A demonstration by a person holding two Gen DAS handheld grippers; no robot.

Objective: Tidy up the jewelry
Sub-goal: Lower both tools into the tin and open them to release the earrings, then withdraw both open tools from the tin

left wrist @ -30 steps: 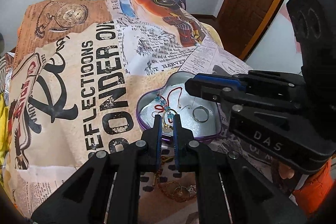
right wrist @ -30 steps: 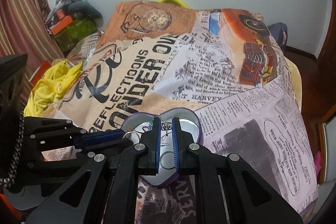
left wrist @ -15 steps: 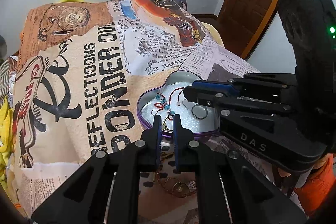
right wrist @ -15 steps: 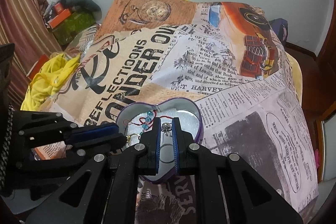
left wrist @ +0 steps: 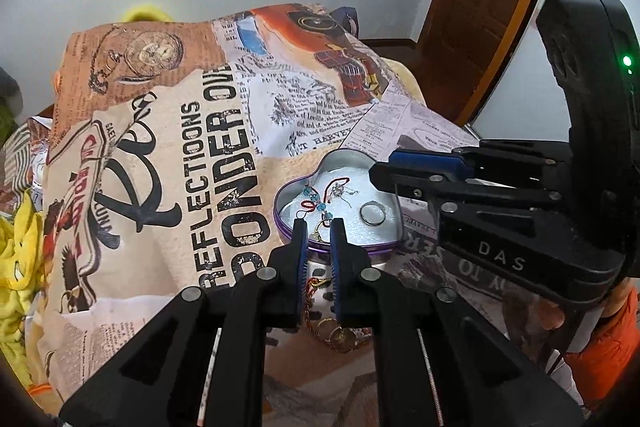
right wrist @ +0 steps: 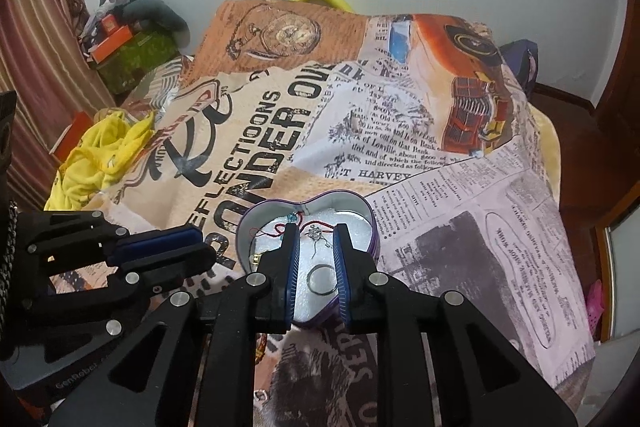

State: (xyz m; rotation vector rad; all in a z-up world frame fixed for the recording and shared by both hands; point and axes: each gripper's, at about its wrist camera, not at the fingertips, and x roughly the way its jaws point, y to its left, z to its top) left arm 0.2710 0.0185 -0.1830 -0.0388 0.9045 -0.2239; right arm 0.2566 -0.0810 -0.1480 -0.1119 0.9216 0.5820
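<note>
Your left gripper (left wrist: 319, 227) hangs over the near edge of the heart tin (left wrist: 294, 195). Its fingers (left wrist: 300, 247) are almost shut, with only a thin gap. A small gold piece (left wrist: 318, 231) shows in that gap, but you cannot tell if the fingers pinch it. Your right gripper (right wrist: 315, 233) is over the same tin (right wrist: 370, 227), and its fingers (right wrist: 289, 267) are opening right now. Nothing is pressed between them; you can see the white pad and the silver ring (right wrist: 321, 279) lying flat in the tin through the gap. In the tin there is also a red string with blue beads (left wrist: 316, 198) and a tiny silver piece (right wrist: 316, 235), all loose on the white pad. The ring (left wrist: 373, 214) lies apart from the string, toward the right side of the tin in the left view. More gold jewelry (left wrist: 338, 331) lies in a heap on the bed (left wrist: 160, 147), just outside the tin, under your left gripper. The bed has a cover printed like old newspaper. Yellow cloth (right wrist: 100, 155) sits at the bed's left edge.
</note>
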